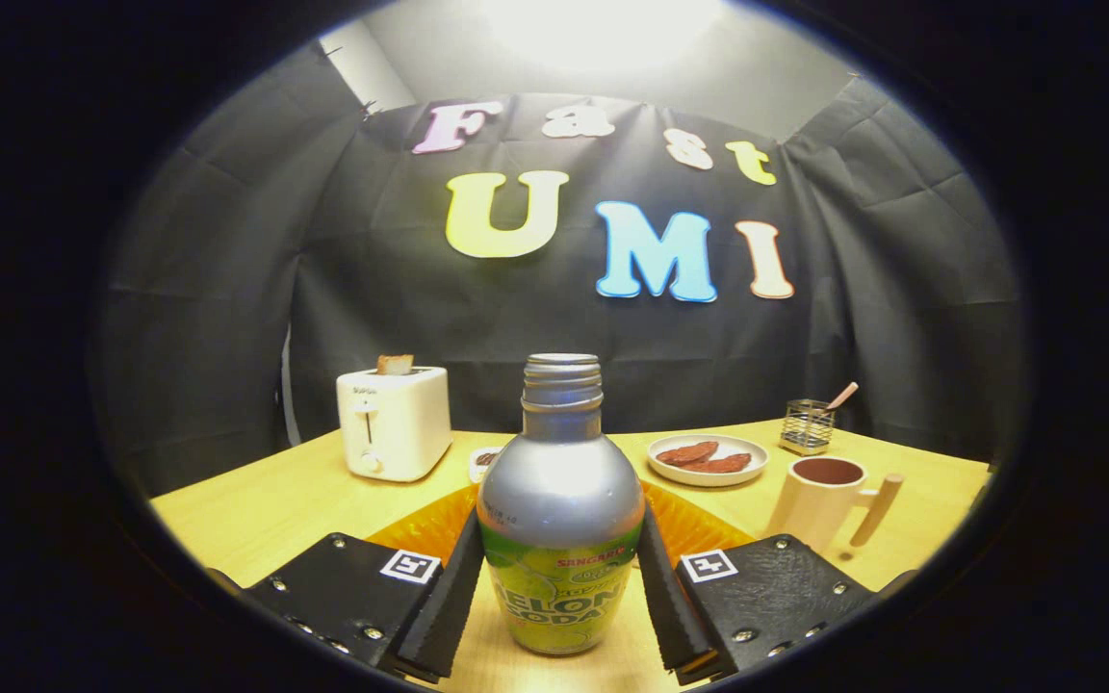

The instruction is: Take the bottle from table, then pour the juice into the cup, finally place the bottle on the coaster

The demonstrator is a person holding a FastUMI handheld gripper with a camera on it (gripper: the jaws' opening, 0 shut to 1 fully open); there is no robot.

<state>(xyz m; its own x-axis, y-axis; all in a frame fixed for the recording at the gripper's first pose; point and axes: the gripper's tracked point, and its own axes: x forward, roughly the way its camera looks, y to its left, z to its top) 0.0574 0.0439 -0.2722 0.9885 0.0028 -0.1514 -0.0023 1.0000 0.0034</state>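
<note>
A silver bottle (560, 500) with a green label and an uncapped threaded neck stands upright between my fingers. My gripper (559, 520) is shut on it, with both pads pressed against its lower sides. Its base is at or just above the wooden table (256, 510); I cannot tell which. Directly behind the bottle lies an orange ribbed coaster (420, 527), which shows on both sides of it. A cream cup (819, 502) with a wooden handle stands ahead to the right of the fingers, and its inside looks dark reddish.
A white toaster (393, 423) with a slice of bread in it stands at the back left. A plate (709, 457) with brown pieces and a wire holder (807, 426) with a spoon are at the back right. A small dish (485, 463) peeks out behind the bottle.
</note>
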